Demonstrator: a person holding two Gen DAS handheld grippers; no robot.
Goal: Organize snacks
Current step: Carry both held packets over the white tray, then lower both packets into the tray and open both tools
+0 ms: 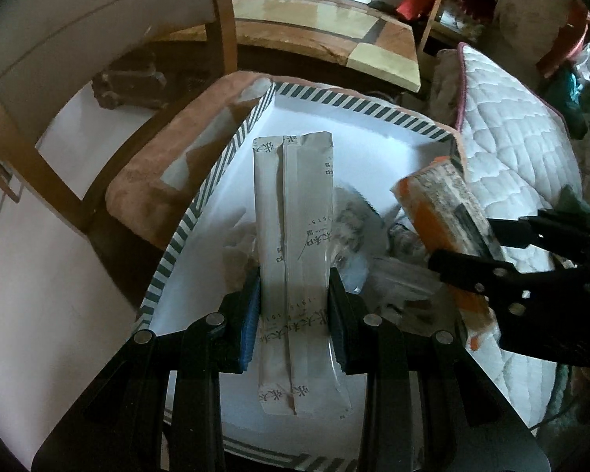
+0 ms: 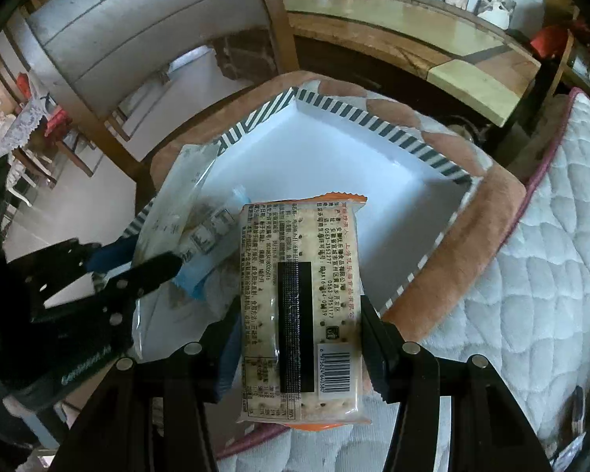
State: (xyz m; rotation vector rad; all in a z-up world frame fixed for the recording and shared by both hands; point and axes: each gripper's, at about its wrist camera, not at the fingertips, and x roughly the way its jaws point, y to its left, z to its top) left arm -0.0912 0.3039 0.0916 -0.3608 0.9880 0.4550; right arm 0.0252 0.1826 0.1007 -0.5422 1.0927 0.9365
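My left gripper is shut on a long silver-white snack packet, held lengthwise over a white box with a black-and-white striped rim. My right gripper is shut on an orange-edged cracker pack with a barcode, above the same box. In the left wrist view the cracker pack and right gripper hang over the box's right side. In the right wrist view the left gripper and its packet show at the left. Several small wrapped snacks lie in the box.
The box rests on a brown cushion beside a white quilted pad. A wooden chair frame and a low wooden table with photos stand behind. Pale floor lies to the left.
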